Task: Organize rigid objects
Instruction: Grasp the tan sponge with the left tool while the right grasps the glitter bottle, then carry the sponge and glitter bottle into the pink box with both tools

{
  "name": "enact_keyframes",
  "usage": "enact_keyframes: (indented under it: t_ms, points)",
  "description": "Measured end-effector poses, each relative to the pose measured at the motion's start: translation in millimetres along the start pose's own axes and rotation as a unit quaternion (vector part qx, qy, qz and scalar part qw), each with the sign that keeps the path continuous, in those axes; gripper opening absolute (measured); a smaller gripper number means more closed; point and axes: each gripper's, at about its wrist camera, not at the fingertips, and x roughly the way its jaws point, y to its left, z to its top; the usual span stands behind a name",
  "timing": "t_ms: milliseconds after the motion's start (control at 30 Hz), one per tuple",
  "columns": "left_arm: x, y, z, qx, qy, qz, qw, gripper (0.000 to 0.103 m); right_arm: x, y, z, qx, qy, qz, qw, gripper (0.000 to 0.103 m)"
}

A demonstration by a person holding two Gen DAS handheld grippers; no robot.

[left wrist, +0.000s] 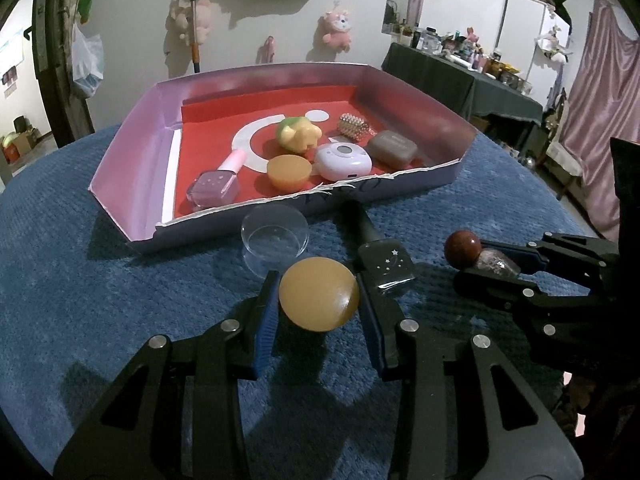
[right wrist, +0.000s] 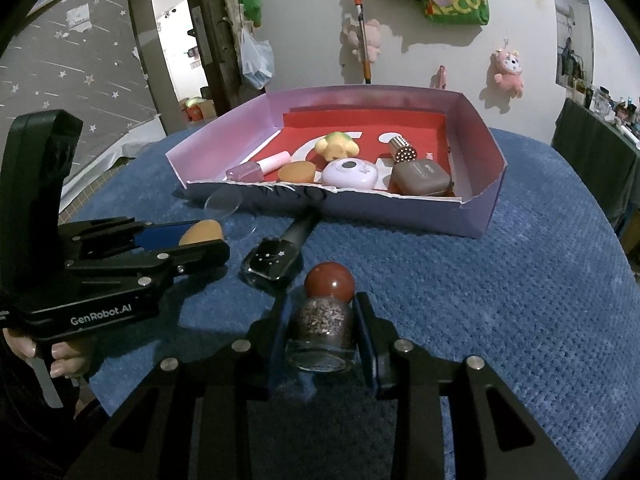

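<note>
Your left gripper (left wrist: 319, 300) has its blue pads pressed against both sides of a round amber-orange puck (left wrist: 319, 299), over the blue textured cloth (left wrist: 100, 300). Your right gripper (right wrist: 322, 336) is clamped on a glitter-filled glass bottle with a red-brown ball cap (right wrist: 325, 320). Between them lies a dark star-printed polish bottle (left wrist: 386, 268), beside a clear plastic lid (left wrist: 275, 236). The pink-walled cardboard tray with a red floor (left wrist: 132, 140) sits just beyond.

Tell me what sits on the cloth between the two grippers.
A dark star-printed polish bottle lies on its side between the left gripper, shut on an orange dome, and the right gripper, holding a glitter bottle. Both views show it.
</note>
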Motion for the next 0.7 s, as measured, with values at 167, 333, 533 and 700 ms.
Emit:
enact_keyframes:
  t_ms: [167,333,533,700]
  points:
    - [-9,0,3,0.002,-0.010,0.000,0.9999,0.035,-3,0,3,0.000,-0.006,0.000,1.000,0.034]
    - [-13,2,7,0.002,-0.018,0.001,0.9998,0.035,-8,-1,8,-0.004,-0.016,-0.002,1.000,0.034]
    - [-17,6,11,0.000,-0.020,0.002,0.9998,0.035,-9,-1,11,-0.006,-0.011,-0.001,1.000,0.034]
    - [-28,16,35,0.002,-0.027,-0.002,0.9996,0.035,-19,-1,28,-0.008,-0.026,0.005,1.000,0.034]
